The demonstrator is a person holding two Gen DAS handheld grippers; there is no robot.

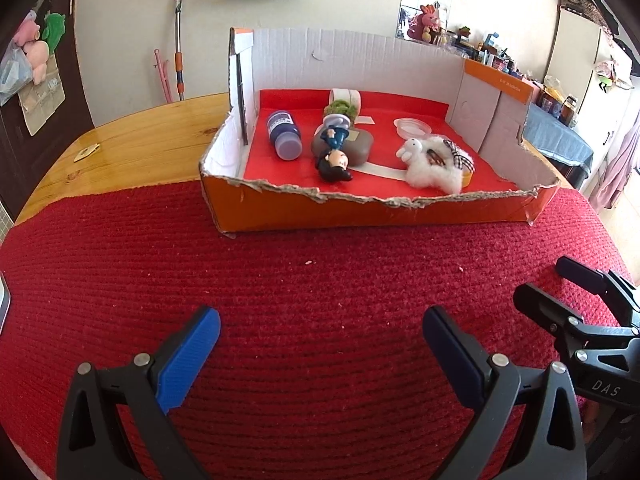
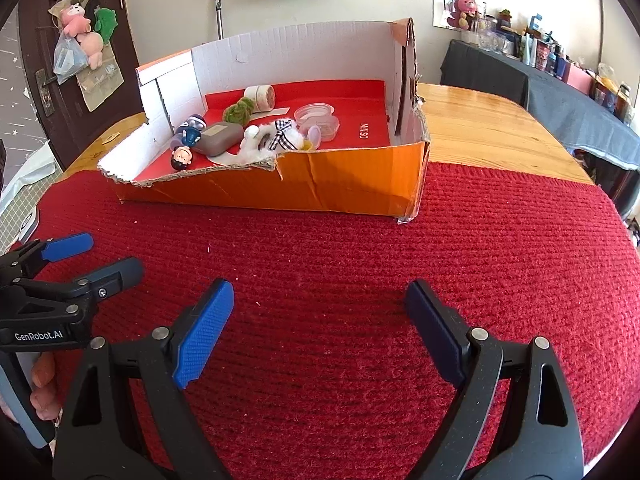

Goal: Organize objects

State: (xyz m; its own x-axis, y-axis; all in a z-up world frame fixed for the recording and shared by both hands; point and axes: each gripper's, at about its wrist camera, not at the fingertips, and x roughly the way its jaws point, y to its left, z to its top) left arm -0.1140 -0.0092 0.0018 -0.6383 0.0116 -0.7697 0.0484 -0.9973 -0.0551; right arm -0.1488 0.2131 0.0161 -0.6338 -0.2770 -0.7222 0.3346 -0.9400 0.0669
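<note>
Box of small things, both claws idle over the red mat

My left claw and right claw gape wide, holding nothing — the mat beneath is bare, everything apparently gathered in the box at twelve o'clock. Inside, one each: bottle, doll, grey case, fluffy white toy, clear tub, tape roll, green tuft.
</note>
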